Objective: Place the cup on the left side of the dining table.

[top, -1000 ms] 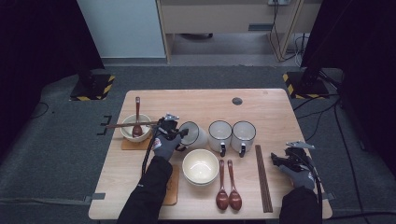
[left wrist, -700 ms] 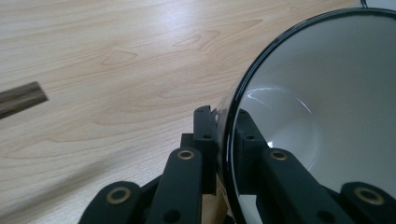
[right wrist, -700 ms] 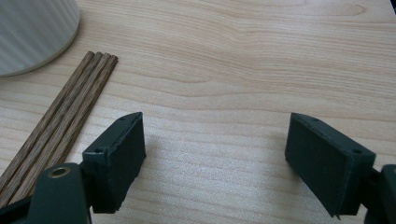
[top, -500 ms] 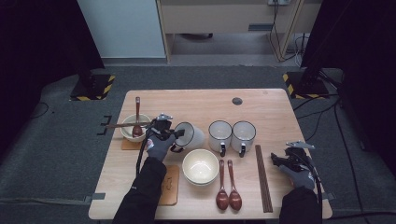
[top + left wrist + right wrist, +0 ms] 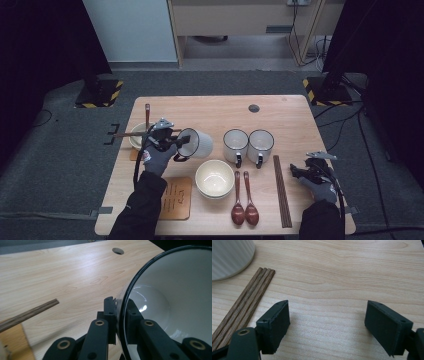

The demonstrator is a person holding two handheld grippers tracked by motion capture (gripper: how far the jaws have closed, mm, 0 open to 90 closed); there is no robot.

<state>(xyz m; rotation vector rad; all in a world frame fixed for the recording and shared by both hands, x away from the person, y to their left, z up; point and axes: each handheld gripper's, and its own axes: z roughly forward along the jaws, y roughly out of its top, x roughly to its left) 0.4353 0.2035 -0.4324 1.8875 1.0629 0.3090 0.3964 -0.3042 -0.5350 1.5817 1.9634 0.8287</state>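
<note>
The white mug point(image 5: 196, 143) with a thin dark rim is off the table, tipped on its side, mouth facing left, at left-centre. Its wall is pinched at the rim, one jaw inside, one outside.

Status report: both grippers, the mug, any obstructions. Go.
Left gripper clamped on mug rim, mug lifted and tipped. Right gripper open over bare table. Chopsticks on bowl close on mug's left.

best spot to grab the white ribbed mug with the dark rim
The rim wall, from the mouth side. The left hand-held gripper clamps the white ribbed mug with the dark rim there, one jaw inside, one outside: the wall is thin and the mouth is open.
</note>
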